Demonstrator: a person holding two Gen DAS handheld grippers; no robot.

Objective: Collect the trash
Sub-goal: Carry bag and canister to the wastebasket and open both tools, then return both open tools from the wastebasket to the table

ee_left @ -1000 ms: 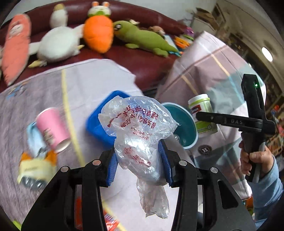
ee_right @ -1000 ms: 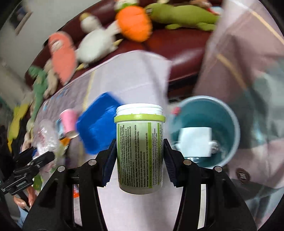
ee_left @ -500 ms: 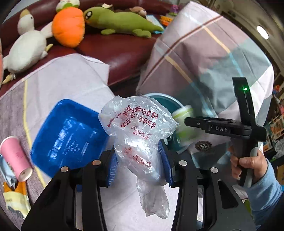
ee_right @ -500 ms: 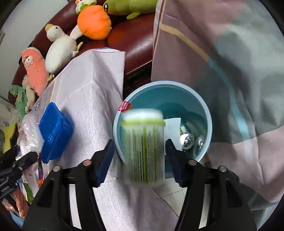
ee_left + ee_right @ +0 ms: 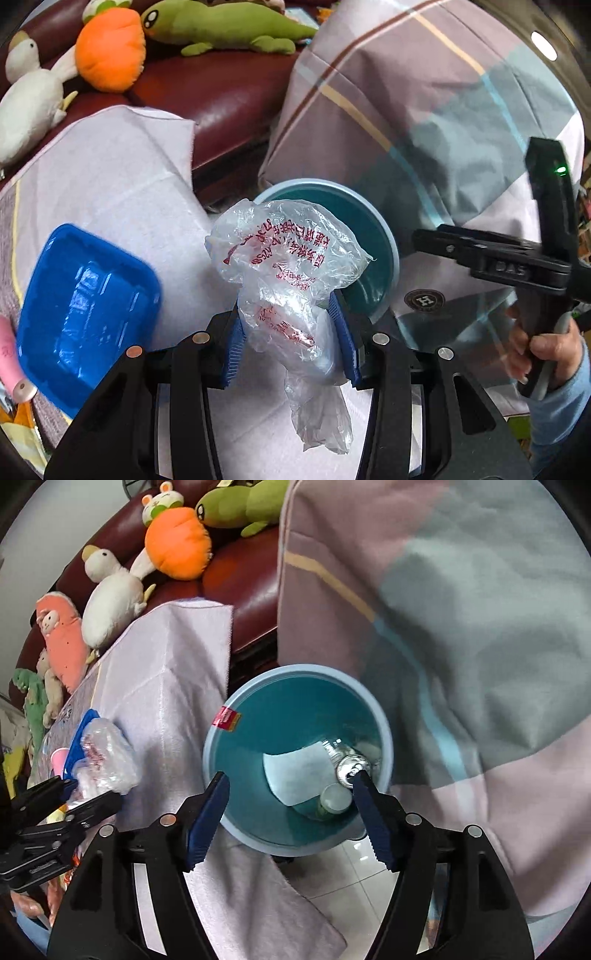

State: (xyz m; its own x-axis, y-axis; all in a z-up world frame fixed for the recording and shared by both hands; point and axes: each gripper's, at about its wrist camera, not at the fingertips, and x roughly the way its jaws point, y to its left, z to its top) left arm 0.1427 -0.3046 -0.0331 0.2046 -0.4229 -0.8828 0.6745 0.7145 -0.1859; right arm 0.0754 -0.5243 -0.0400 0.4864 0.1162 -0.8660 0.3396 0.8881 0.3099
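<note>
the left gripper [image 5: 291, 339] was closed on a crumpled clear plastic bag [image 5: 288, 273] with red printing, its blue pads [image 5: 233, 345] pressing the bag's middle while a loose tail hung below the fingers. just beyond the bag lay the pale cloth [image 5: 122, 177] covering the table, and on it, to the left, sat a blue plastic tray [image 5: 85, 310] with a pink cup [image 5: 11, 365] at the picture's edge beside it. the teal bin [image 5: 373, 236] stood past the cloth's edge, partly hidden behind the bag. to the right a hand [image 5: 539, 350] held the other tool's handle. the right gripper [image 5: 291, 812] had its fingers spread wide and held nothing, poised above the bin [image 5: 236, 805]. inside the bin lay a white paper sheet [image 5: 295, 771], a green-labelled jar [image 5: 330, 801] on its side, and metal cans [image 5: 349, 768]; a red label [image 5: 226, 719] clung to the rim. the bin rested on a tiled floor [image 5: 332, 882] beside a checked fabric [image 5: 461, 627]. farthest back, a dark red sofa [image 5: 243, 576] carried plush toys: a white duck [image 5: 110, 598], an orange carrot [image 5: 177, 546] and a green figure [image 5: 240, 506].
</note>
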